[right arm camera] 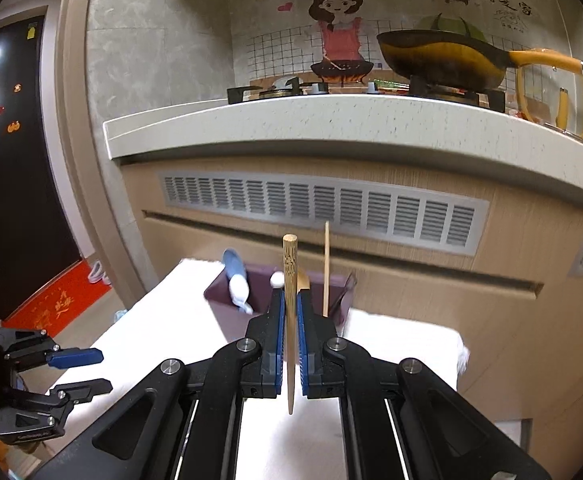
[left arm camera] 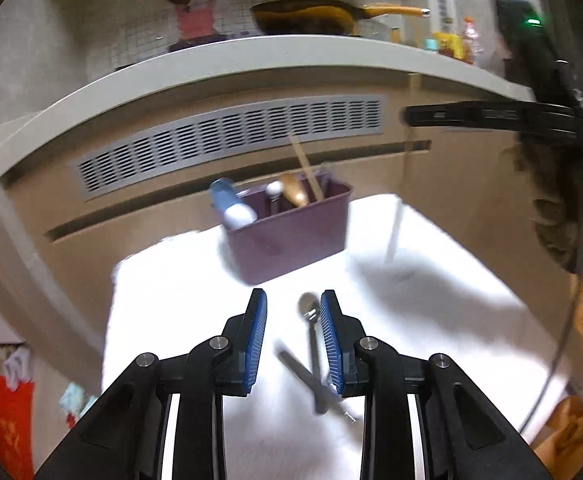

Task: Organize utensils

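Right wrist view: our right claw (right arm camera: 290, 320) is clamped on a bamboo chopstick (right arm camera: 290, 280), held near upright, with the tip hanging free below the pads. The grip is narrow and sits mid-shaft, so any bump on the bin's rim could pivot the stick or let it slip through.

Beyond it sits the purple utensil bin (right arm camera: 341, 298) on the white worktop (right arm camera: 403, 340). It already holds a second chopstick (right arm camera: 326, 268), a blue-and-white handled utensil (right arm camera: 236, 280), a white knob-ended piece and a wooden spoon. The slot is crowded. If we come in tilted, we risk knocking the standing chopstick or tipping the bin, which looks light.

Left wrist view: our left claw (left arm camera: 293, 322) is partly open with nothing gripped, over a metal spoon (left arm camera: 309, 320) and a second dark utensil (left arm camera: 303, 376) crossed beneath it on the worktop. The spoon lies just beside the right-hand pad, off centre. Closing from here could pinch only its edge and flick it, or catch both crossed pieces. The view is blurred, so we cannot judge contact.
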